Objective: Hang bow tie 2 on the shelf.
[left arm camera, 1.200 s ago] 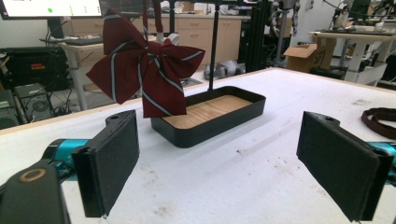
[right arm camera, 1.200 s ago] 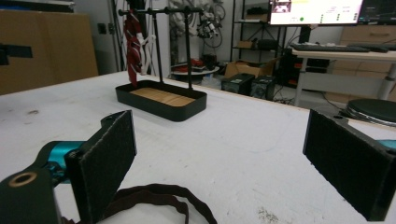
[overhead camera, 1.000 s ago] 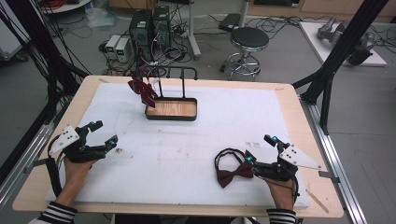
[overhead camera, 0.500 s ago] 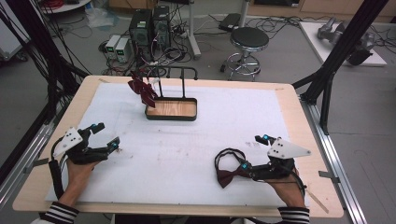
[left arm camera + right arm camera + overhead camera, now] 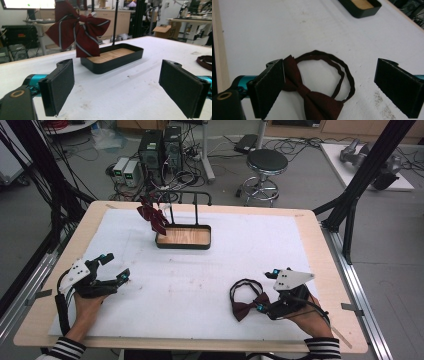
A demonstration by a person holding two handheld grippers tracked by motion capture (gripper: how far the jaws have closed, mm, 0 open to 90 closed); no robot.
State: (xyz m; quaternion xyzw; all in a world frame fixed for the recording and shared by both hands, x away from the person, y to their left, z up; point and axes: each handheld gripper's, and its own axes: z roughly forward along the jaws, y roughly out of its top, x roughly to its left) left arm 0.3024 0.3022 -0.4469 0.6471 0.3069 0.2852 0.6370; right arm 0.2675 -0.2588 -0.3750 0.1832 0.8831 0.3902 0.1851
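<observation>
A dark maroon bow tie (image 5: pixel 246 308) with a black strap loop lies flat on the white mat at the front right. My right gripper (image 5: pixel 265 290) is open just right of it. In the right gripper view the bow tie (image 5: pixel 312 98) lies between the open jaws of my right gripper (image 5: pixel 333 87), one wing against the left pad (image 5: pixel 269 86). A striped maroon bow (image 5: pixel 152 217) hangs on a black stand over a wood-bottomed tray (image 5: pixel 182 247). My left gripper (image 5: pixel 115 266) stands open and empty at the front left. From my left gripper (image 5: pixel 121 92) the striped bow (image 5: pixel 77 32) and tray (image 5: pixel 113 61) lie ahead.
The white mat (image 5: pixel 225 265) covers most of the wooden table. A person's hands in striped sleeves hold both grippers at the front edge. Black frame posts flank the table, and a stool (image 5: pixel 267 162) and computers stand on the floor behind it.
My right gripper has shifted left and closer to the maroon bow tie, so its open jaws now straddle it. The left gripper has barely moved.
</observation>
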